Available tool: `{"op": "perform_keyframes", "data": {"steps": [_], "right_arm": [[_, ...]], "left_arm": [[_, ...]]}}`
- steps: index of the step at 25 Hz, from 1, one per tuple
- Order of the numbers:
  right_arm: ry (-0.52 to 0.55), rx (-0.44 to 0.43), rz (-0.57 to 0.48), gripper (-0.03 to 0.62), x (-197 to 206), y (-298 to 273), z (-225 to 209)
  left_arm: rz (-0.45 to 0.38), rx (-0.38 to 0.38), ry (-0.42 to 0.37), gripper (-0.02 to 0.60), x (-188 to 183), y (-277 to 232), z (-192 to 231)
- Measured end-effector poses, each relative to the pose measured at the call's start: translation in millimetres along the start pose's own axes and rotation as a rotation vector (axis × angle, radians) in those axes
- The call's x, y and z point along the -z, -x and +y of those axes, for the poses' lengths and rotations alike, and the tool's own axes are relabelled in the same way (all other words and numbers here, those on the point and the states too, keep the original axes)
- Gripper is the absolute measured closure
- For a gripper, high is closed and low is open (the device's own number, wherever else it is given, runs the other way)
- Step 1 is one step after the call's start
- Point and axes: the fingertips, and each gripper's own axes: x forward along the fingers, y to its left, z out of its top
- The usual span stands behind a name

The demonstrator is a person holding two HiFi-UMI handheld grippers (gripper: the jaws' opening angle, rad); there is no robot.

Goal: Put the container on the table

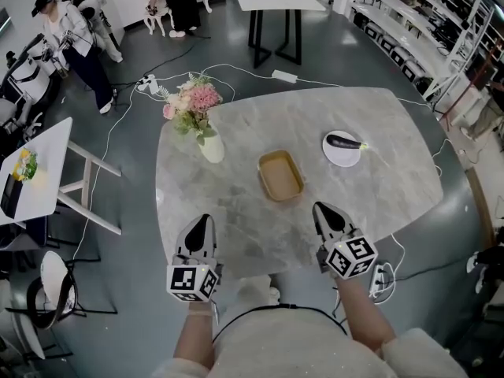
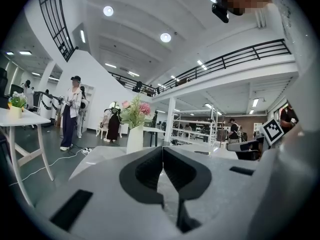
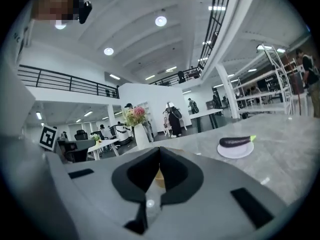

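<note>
The container (image 1: 280,175), a shallow tan rectangular tray, lies flat and empty on the marble table (image 1: 394,116), about mid-top, with its long sides running away from the person. Bare marble lies on all four sides of the container, and none of the table's edges comes close to it.

The left gripper (image 1: 201,222) hovers nearer the person than the container and off to its left, over the strip of marble by the table's near edge. Its fingers are pressed together with nothing between them. The right gripper (image 1: 324,210) hovers nearer than the container and just to its right, also over the near strip, and its fingers likewise meet, empty. Neither gripper touches the container. The gap between the two grippers, straight back from the container's near end, is clear marble.

A white vase (image 1: 211,147) of pink flowers stands left of the container and a little beyond it, close to the table's left edge. A white plate (image 1: 341,154) carrying a dark eggplant (image 1: 345,142) sits right of the container, apart from it, with open marble running on to the right edge.

Beyond the container, past the table's far edge, white cables (image 1: 260,71) trail over the grey floor. Far to the container's left stands a small white side table (image 1: 49,160).
</note>
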Motion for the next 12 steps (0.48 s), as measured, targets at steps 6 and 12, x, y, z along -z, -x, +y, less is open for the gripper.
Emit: {"op": "perform_keyframes", "data": {"steps": [6, 12], "right_arm": [[0.112, 0.011, -0.023, 0.586, -8, 16, 7], [0.138, 0.019, -0.032, 0.587, -7, 29, 10]], "left_arm": [[-0.016, 0.008, -0.006, 0.577, -3, 8, -11], [-0.028, 0.006, -0.011, 0.577, -5, 19, -14]]}}
